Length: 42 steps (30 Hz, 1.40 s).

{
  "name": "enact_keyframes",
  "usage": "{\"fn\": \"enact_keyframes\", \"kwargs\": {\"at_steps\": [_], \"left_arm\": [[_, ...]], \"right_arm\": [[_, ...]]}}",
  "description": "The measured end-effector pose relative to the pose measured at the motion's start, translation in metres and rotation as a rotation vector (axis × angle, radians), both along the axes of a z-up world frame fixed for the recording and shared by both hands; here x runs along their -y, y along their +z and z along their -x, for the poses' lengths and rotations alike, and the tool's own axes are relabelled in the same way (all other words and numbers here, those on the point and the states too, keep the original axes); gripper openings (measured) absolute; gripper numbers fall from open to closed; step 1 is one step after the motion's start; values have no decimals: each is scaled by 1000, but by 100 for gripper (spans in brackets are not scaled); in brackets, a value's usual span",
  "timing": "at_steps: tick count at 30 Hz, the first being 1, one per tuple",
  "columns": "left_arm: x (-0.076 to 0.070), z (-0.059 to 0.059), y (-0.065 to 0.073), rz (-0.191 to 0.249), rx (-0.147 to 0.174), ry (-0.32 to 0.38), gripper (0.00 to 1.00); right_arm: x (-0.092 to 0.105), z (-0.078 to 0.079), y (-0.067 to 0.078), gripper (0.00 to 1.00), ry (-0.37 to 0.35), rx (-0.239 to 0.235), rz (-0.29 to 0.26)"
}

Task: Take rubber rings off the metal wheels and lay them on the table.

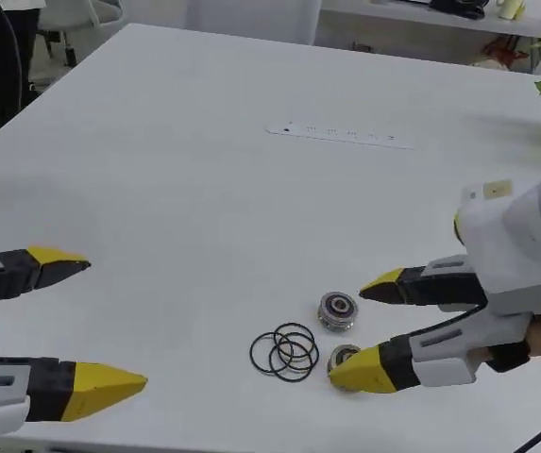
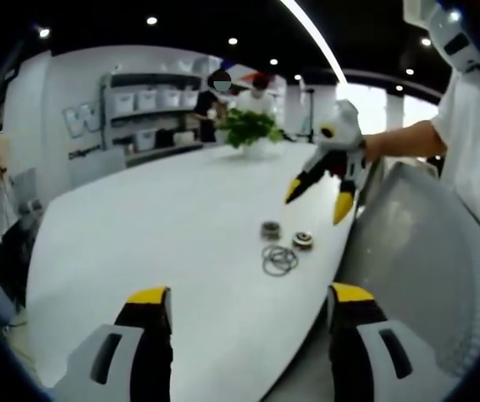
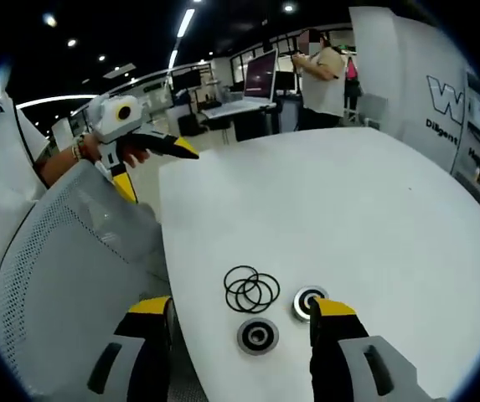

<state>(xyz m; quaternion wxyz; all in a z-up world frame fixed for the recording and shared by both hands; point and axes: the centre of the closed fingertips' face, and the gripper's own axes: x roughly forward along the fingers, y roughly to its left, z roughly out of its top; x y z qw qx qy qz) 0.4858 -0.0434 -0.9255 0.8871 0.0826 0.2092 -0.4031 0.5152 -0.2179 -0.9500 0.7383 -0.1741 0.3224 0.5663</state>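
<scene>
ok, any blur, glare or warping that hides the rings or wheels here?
Head view: soft even light with faint shadows, rings and wheels sharp, and a blurred smear over the table at the right edge. Left gripper view: strong fisheye curve, window washed out, rings small but readable. Right gripper view: also curved, rings and wheels crisp, no glare on them.

On the desk (image 1: 204, 170), near its front edge, the rings (image 1: 285, 352) lie just left of the near wheel (image 1: 344, 353), the far wheel (image 1: 337, 310) just behind it
</scene>
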Motion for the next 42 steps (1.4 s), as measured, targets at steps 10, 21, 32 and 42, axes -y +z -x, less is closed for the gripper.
{"fn": "enact_keyframes", "kwargs": {"at_steps": [10, 21, 32, 42], "left_arm": [[5, -1, 3, 16, -3, -3, 83], [8, -3, 9, 44, 2, -4, 87], [4, -4, 12, 68, 7, 22, 90], [3, -1, 13, 69, 1, 34, 90]], "right_arm": [[14, 3, 28, 79, -8, 59, -47], [38, -4, 51, 92, -131, 104, -160], [81, -12, 60, 99, -304, 142, -275], [117, -12, 47, 99, -440, 135, -304]]}}
